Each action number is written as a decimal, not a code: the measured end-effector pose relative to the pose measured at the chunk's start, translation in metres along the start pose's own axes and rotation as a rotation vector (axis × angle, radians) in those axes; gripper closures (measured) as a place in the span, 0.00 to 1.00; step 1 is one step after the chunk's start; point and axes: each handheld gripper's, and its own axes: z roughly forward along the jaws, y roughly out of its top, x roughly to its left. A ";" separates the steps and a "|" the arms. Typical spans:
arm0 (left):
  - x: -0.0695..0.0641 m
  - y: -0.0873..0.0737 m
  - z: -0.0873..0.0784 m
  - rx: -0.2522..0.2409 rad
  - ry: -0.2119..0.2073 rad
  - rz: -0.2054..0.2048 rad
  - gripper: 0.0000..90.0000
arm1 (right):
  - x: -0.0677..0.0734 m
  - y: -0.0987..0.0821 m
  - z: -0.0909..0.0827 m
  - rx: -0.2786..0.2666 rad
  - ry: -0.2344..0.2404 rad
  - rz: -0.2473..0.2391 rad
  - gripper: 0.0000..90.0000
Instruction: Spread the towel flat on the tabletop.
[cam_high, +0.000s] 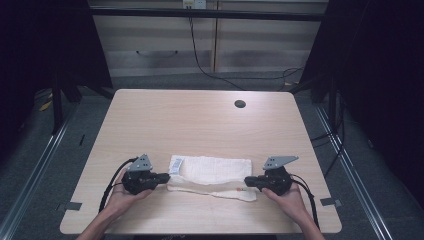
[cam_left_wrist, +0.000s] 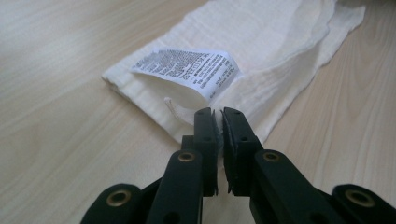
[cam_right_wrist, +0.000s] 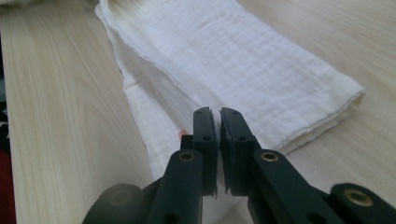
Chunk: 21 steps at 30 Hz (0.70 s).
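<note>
Near the front edge of the worktop (cam_high: 150, 115), your white cloth (cam_high: 212, 172) lies folded lengthwise into a long strip, so I'd judge the fold mostly done: the upper layer sits fairly square, but a lower layer sticks out unevenly along the near edge, and the care label (cam_left_wrist: 187, 70) is flipped up at the left end. What's probably left is another fold or squaring those edges; I can't tell which you're aiming for. Your left hand-held gripper (cam_high: 162, 177) sits at the cloth's left end, jaws nearly closed, only a thin slit between them. In the left gripper view, the tips (cam_left_wrist: 218, 116) are right at the cloth's near corner just below the label; a sliver of pale fabric or thread seems to sit in the slit, but I can't confirm a real pinch. Your right hand-held gripper (cam_high: 248, 181) is at the right end, jaws also narrow, with nothing clearly between them. In the right gripper view, its tips (cam_right_wrist: 218, 114) are over the protruding lower layer, beside the thicker folded edge. Both lie low, pointing inward along the strip.
</note>
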 end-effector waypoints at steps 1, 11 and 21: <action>0.000 -0.002 0.001 0.010 0.000 0.010 0.94 | 0.000 -0.001 0.000 0.003 0.000 0.003 0.94; -0.006 -0.009 0.005 0.031 -0.011 0.021 0.92 | 0.005 -0.007 0.007 0.041 -0.003 -0.010 0.92; -0.005 -0.006 -0.012 -0.036 -0.026 0.008 0.81 | 0.007 -0.005 0.003 0.033 -0.006 0.001 0.82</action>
